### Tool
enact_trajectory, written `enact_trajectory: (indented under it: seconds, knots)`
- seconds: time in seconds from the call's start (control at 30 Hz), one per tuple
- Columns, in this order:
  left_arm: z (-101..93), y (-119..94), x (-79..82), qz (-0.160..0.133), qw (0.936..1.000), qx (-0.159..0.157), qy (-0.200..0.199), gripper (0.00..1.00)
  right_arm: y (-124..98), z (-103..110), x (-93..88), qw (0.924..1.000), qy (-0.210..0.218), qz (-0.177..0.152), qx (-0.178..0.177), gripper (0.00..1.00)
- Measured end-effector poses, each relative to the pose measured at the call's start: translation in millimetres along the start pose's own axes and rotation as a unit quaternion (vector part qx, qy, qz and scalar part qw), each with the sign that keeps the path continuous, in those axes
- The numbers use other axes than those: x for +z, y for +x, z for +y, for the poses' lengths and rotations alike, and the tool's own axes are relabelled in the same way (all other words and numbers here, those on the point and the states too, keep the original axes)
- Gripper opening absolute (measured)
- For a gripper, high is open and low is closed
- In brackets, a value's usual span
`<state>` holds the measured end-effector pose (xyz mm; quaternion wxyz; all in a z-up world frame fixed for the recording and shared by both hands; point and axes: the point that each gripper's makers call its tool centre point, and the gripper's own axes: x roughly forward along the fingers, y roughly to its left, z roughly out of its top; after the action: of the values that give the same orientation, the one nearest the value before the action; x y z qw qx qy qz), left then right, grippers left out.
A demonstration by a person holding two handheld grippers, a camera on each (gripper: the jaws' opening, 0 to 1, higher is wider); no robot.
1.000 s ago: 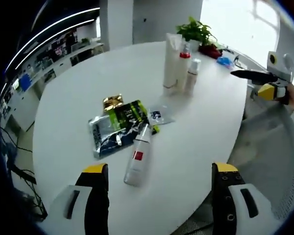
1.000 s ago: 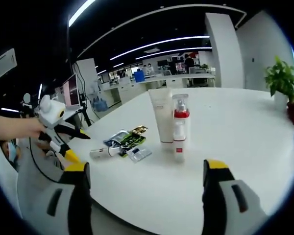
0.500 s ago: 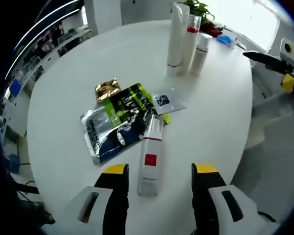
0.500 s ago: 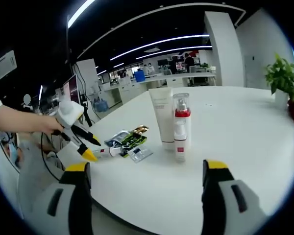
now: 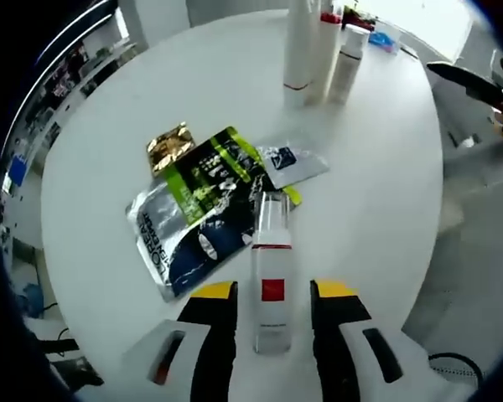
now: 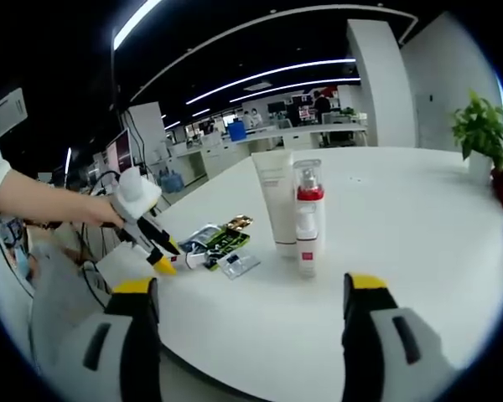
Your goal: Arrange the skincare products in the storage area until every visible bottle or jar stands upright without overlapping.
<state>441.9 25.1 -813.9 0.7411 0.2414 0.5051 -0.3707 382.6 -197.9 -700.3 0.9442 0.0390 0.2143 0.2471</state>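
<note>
White bottle with a red label [image 5: 270,285] lies flat at lower centre between your left tongs [image 5: 264,295], apart around it, unlifted; right tongs [image 6: 250,293] gape empty; three products [image 6: 287,213] already stand.

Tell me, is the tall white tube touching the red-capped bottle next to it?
Cannot tell. In the right gripper view, the red-capped bottle overlaps the white tube, hiding any gap.

Left gripper [image 5: 272,293] jaws narrowed (not clamped); right gripper [image 6: 247,289] spread wide
</note>
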Motion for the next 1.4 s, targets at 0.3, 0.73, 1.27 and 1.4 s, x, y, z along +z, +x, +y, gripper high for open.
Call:
enact_trajectory:
  seconds: [0.3, 0.73, 1.27, 1.4]
  knots:
    - [-0.6, 5.9, -2.2, 0.013, 0.9997, -0.006, 0.018, 0.21, 0.5, -0.1, 1.0, 1.0, 0.0, -0.002, 0.0, 0.88]
    - [0.3, 8.2, -5.3, 0.017, 0.9998, -0.008, 0.009, 0.17, 3.8, 0.6, -1.3, 1.0, 0.001, 0.004, 0.003, 0.86]
    - [-5.8, -5.8, 2.9, -0.02, 0.9996, -0.001, -0.018, 0.17, 4.1, 1.5, -2.1, 1.0, 0.001, 0.006, 0.006, 0.85]
    - [-14.2, -12.8, 5.6, -0.043, 0.9985, -0.006, -0.033, 0.16, 4.2, 2.1, -2.4, 0.9999, 0.001, 0.007, 0.007, 0.85]
